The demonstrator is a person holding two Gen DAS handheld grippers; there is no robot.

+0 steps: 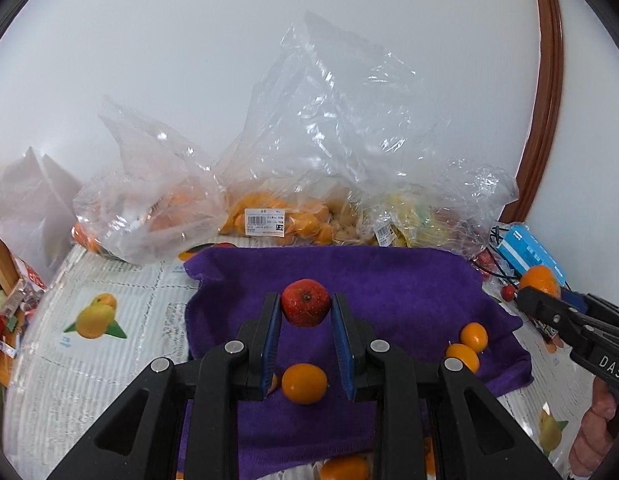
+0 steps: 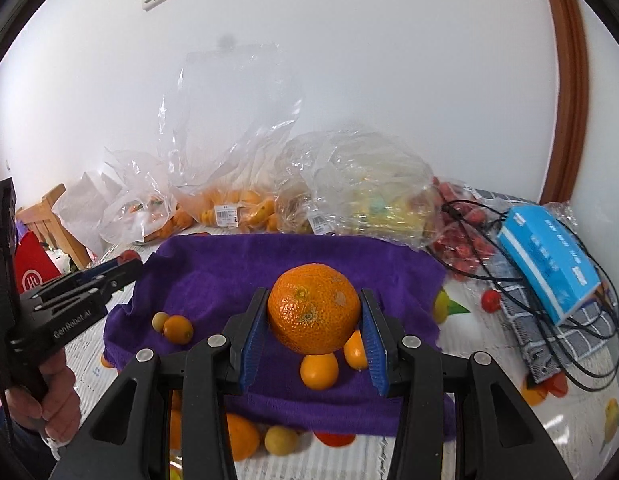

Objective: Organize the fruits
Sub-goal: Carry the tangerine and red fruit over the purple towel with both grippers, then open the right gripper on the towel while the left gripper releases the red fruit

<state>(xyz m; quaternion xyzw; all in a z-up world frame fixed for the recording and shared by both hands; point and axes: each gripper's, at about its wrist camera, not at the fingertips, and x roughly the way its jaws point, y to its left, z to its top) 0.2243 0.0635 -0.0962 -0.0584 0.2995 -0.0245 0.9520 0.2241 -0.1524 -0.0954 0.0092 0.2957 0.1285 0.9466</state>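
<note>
My left gripper [image 1: 305, 309] is shut on a small red fruit [image 1: 305, 307] and holds it above the purple towel [image 1: 389, 288]. My right gripper [image 2: 314, 312] is shut on a large orange mandarin [image 2: 314, 307] above the same towel [image 2: 213, 272]. Small orange kumquats lie on the towel: one [image 1: 304, 383] below the left jaws, two [image 1: 469, 344] at its right side. In the right wrist view two kumquats [image 2: 319, 370] lie under the mandarin and two small fruits [image 2: 173, 326] at the left. Each gripper shows in the other's view, the right [image 1: 539, 298] and the left [image 2: 123, 266].
Clear plastic bags of fruit [image 1: 269, 216] line the wall behind the towel. A blue box [image 2: 549, 260] with black cables lies on a checked cloth at the right. Loose fruits [image 2: 281, 438] lie on the fruit-printed table cover [image 1: 109, 320] before the towel. A wooden chair [image 2: 53, 220] stands at the left.
</note>
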